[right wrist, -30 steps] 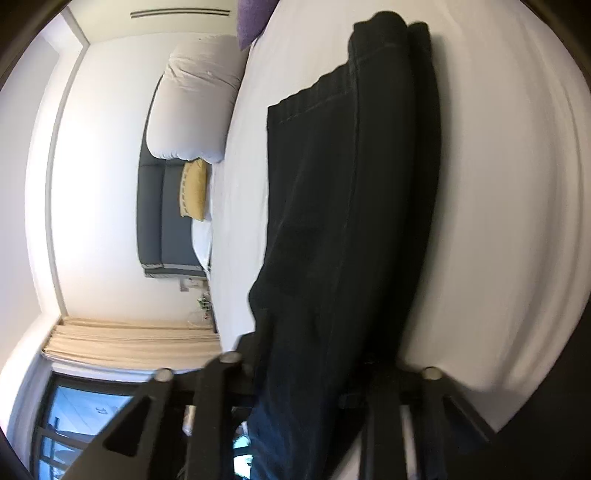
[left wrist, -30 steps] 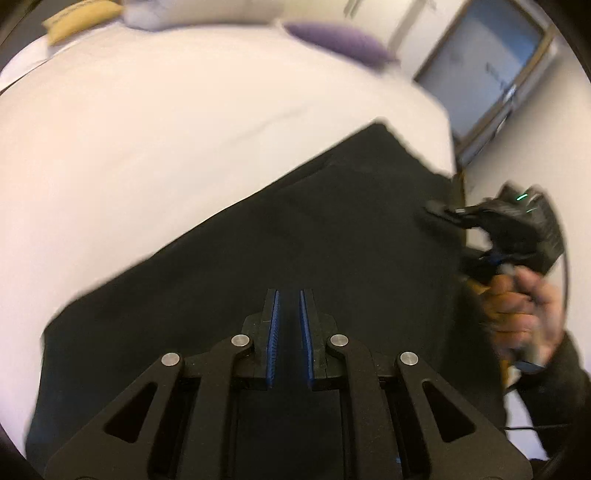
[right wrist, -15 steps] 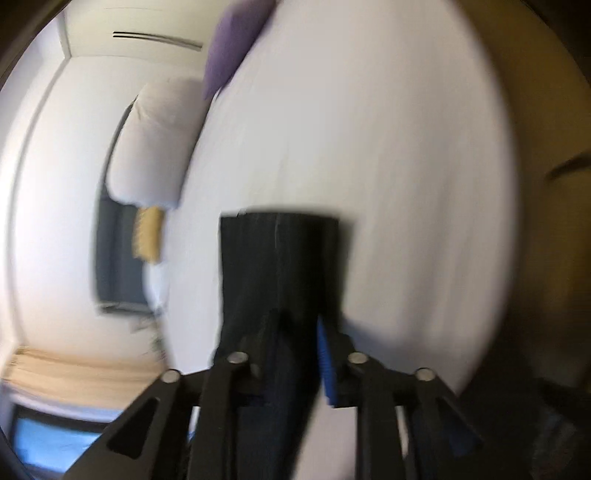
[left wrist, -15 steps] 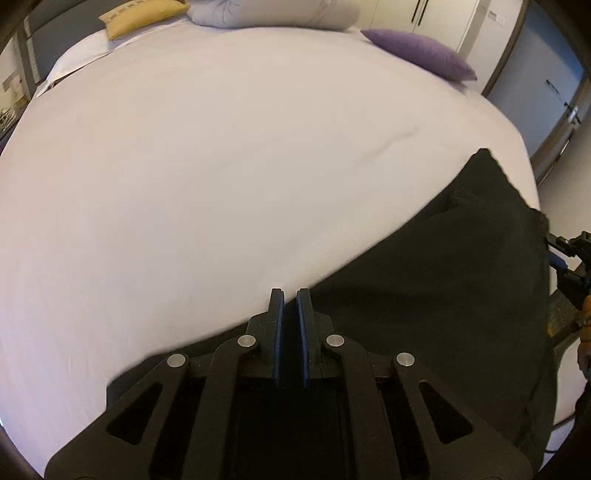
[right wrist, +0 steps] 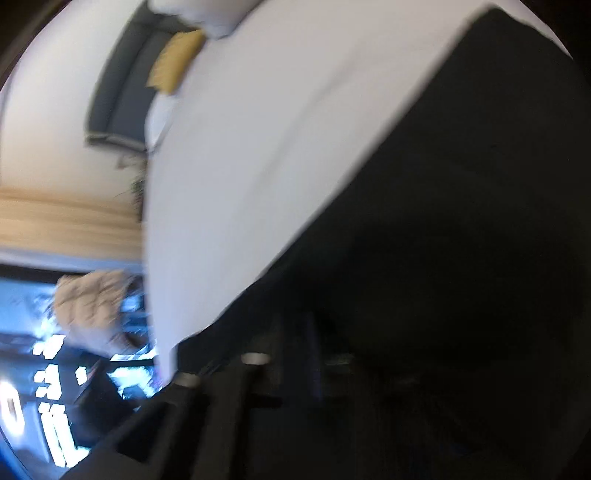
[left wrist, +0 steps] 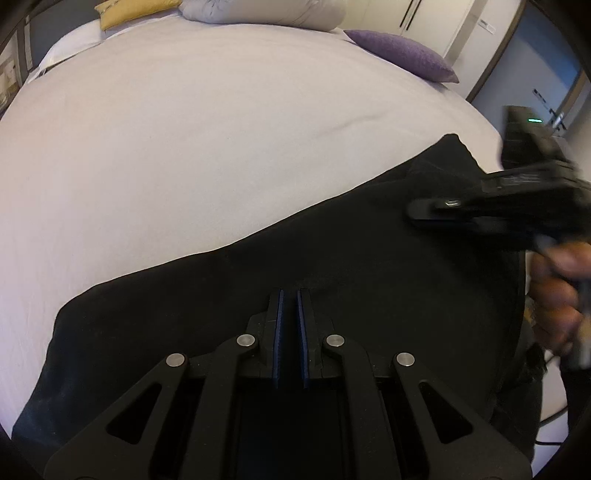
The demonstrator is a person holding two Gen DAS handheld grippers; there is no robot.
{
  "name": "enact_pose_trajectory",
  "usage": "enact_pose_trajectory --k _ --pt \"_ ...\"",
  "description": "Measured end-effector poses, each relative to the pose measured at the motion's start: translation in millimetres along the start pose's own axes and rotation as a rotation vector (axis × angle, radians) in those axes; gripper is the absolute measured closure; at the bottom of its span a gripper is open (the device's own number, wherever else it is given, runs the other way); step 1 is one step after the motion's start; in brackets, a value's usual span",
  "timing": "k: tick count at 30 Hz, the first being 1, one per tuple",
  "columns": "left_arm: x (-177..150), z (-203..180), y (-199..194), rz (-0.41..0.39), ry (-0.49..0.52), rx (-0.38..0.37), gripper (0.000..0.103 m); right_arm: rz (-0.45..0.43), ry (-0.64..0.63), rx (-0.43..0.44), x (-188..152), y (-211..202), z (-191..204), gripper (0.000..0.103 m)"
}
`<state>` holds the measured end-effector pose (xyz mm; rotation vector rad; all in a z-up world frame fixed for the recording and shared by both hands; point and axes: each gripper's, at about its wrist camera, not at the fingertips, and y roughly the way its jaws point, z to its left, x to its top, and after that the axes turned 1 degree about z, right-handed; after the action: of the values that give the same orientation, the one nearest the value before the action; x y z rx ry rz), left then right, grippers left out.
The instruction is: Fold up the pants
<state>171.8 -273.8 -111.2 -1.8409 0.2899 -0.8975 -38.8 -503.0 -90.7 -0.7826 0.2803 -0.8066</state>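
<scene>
On the wide white bedsheet (left wrist: 207, 155), the black cloth pants (left wrist: 332, 280) lie along the near edge, and both nearly closed, empty black grippers, left (left wrist: 290, 295) and right (left wrist: 421, 212), might drag the fold askew.

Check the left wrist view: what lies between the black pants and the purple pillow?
Only bare white sheet separates the black pants from the purple pillow, as the left wrist view shows.

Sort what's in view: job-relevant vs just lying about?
Job:
black pants spread on the bed
left gripper, shut, above the pants
right gripper, shut, over the pants' far end

Lying about:
purple pillow
yellow pillow
white duvet
bed sheet
</scene>
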Motion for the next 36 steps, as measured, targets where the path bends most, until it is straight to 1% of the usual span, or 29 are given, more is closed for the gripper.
enact_pose_trajectory --k 2,3,4,5,6,7,8,9,10,11,12,14,16,17,18,19,20,23,24,25,26,27,28,30,31,33,34,35,36 --pt "0.2 -1.1 2.8 -0.008 -0.005 -0.001 0.096 -0.071 0.064 0.047 13.2 -4.5 -18.9 0.103" --pt "-0.4 -1.2 3.6 -0.012 -0.008 -0.002 0.096 -0.155 0.079 0.046 21.5 -14.7 -25.8 0.103" --pt "-1.9 2.1 0.7 -0.015 -0.010 -0.003 0.096 -0.231 0.074 0.019 29.6 -22.2 -27.8 0.103" --pt "-4.5 2.6 -0.6 -0.020 -0.012 -0.006 0.096 -0.295 0.071 -0.036 35.2 -32.3 -30.4 0.103" --pt "-4.3 2.4 -0.7 -0.022 -0.014 -0.007 0.096 -0.336 0.093 -0.059 38.2 -44.7 -35.6 0.103" --pt "-4.2 2.8 -2.0 -0.023 -0.016 -0.007 0.096 -0.355 0.115 -0.063 38.0 -54.8 -38.6 0.095" --pt "-4.5 3.6 -3.6 -0.024 -0.021 -0.005 0.096 -0.371 0.105 -0.062 33.9 -68.4 -33.0 0.094" --pt "-4.9 5.6 -5.8 -0.027 -0.028 -0.003 0.096 -0.367 0.072 -0.045 29.9 -76.7 -26.4 0.094" --pt "-5.0 7.1 -8.4 -0.031 -0.038 -0.003 0.096 -0.332 0.014 0.010 18.7 -80.3 -12.1 0.094" --pt "-6.4 8.4 -12.0 -0.033 -0.048 -0.010 0.096 -0.290 -0.016 0.056 11.4 -81.2 -0.9 0.094" --pt "-7.3 8.5 -14.6 -0.032 -0.051 -0.021 0.096 -0.215 -0.051 0.111 -4.0 -72.6 10.6 0.094" --pt "-5.5 2.0 -12.4 -0.025 -0.021 -0.018 0.096 -0.130 -0.105 0.144 -20.1 -53.3 21.9 0.094" --pt "-6.0 -1.9 -7.0 0.003 0.011 0.009 0.096 -0.074 -0.127 0.120 -25.0 -29.2 19.5 0.094" --pt "-7.6 0.9 -6.9 0.005 0.007 -0.002 0.096 -0.074 -0.065 0.077 -19.9 -22.2 -0.2 0.100" --pt "-9.1 5.1 -9.2 0.004 -0.007 -0.005 0.096 -0.082 -0.012 0.082 -12.1 -21.3 -16.1 0.103" --pt "-10.6 9.2 -11.6 0.005 -0.018 0.000 0.096 -0.098 0.029 0.118 -5.7 -25.5 -31.1 0.103" --pt "-13.6 14.9 -15.8 0.004 -0.030 0.007 0.096 -0.147 0.058 0.118 3.2 -38.8 -46.3 0.103" --pt "-21.8 31.8 -25.5 -0.007 -0.047 0.037 0.096 -0.262 0.061 0.027 12.8 -78.8 -68.3 0.103" --pt "-25.3 37.7 -28.6 -0.011 -0.058 0.041 0.096 -0.316 0.102 0.014 22.9 -96.5 -87.7 0.103" --pt "-31.0 45.4 -34.2 -0.018 -0.076 0.046 0.096 -0.339 0.126 0.014 30.0 -105.2 -96.9 0.103" --pt "-36.2 50.8 -38.9 -0.024 -0.088 0.055 0.096 -0.385 0.181 0.022 39.8 -121.7 -118.0 0.103" --pt "-41.8 55.0 -44.1 -0.029 -0.096 0.063 0.096 -0.414 0.213 0.026 41.4 -133.0 -126.9 0.103" --pt "-47.5 58.3 -49.3 -0.032 -0.100 0.070 0.096 -0.462 0.244 -0.038 42.3 -151.1 -131.0 0.097" --pt "-64.3 66.3 -59.7 -0.032 -0.123 0.080 0.096 -0.526 0.276 -0.198 34.8 -178.4 -132.3 0.094" --pt "-73.2 68.8 -64.4 -0.033 -0.140 0.079 0.096 -0.546 0.311 -0.150 25.9 -189.7 -135.7 0.085" --pt "-88.4 69.8 -73.5 -0.046 -0.157 0.082 0.096 -0.552 0.325 -0.020 2.9 -197.2 -132.2 0.072" --pt "-93.2 68.9 -77.0 -0.052 -0.164 0.084 0.096 -0.549 0.293 0.065 -12.2 -197.7 -122.7 0.071" --pt "-95.5 65.6 -79.5 -0.061 -0.173 0.078 0.096 -0.545 0.265 0.113 -21.1 -189.3 -106.2 0.070" --pt "-96.6 63.8 -81.0 -0.068 -0.176 0.072 0.096 -0.520 0.220 0.187 -31.6 -183.6 -91.5 0.067"
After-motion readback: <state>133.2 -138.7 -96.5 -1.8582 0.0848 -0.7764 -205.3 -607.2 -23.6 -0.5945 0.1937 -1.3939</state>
